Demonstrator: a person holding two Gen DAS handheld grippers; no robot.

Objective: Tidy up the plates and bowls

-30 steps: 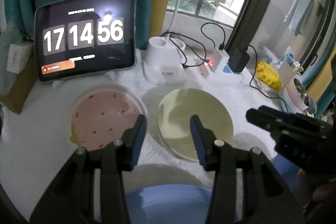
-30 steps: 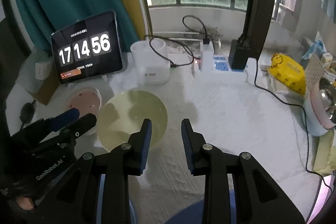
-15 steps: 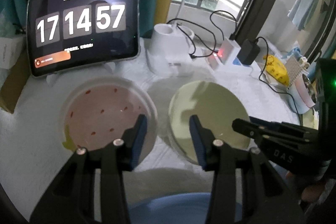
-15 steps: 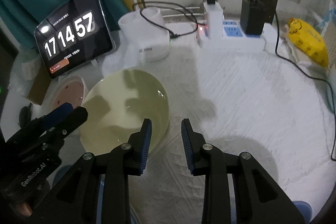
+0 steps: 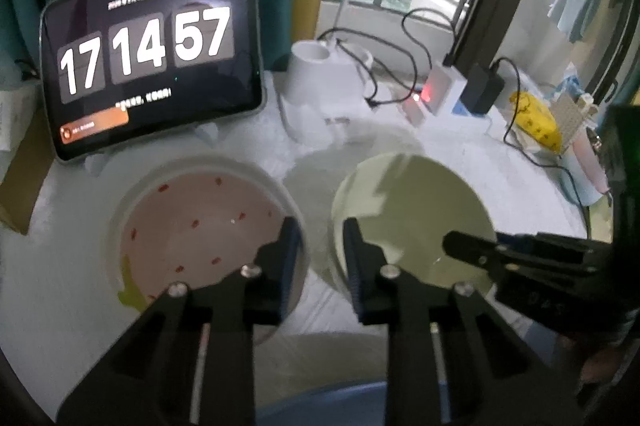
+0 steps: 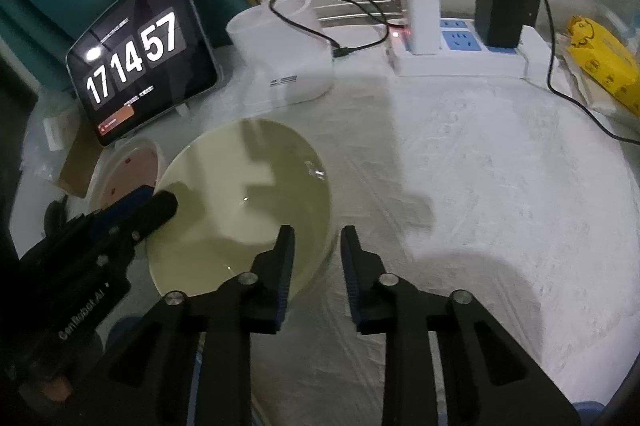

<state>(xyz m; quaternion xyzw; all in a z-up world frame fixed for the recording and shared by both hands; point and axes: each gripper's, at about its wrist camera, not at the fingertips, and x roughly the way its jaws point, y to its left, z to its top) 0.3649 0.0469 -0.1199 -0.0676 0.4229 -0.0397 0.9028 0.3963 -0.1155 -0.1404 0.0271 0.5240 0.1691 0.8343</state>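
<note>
White crinkled cloth covers the table (image 6: 500, 186), and on it sit two dishes side by side: a pale green glazed round bowl (image 6: 240, 210) and, to its left, a white-rimmed pink bowl with red speckles (image 5: 200, 226). A blue plate's edge (image 5: 340, 398) shows at the near rim of the left view. Both tools are closing in on a pick-up, I judge. The right gripper (image 6: 316, 246) hangs with its jaws apart and empty, straddling the green bowl's right rim; the left gripper (image 5: 318, 238) is likewise parted and empty over the gap between the bowls. Next, each needs to settle over a rim and pinch. The black tablet clock (image 5: 152, 54) reads "17 14 57"; the left tool's body bears "GenRobot.AI".
</note>
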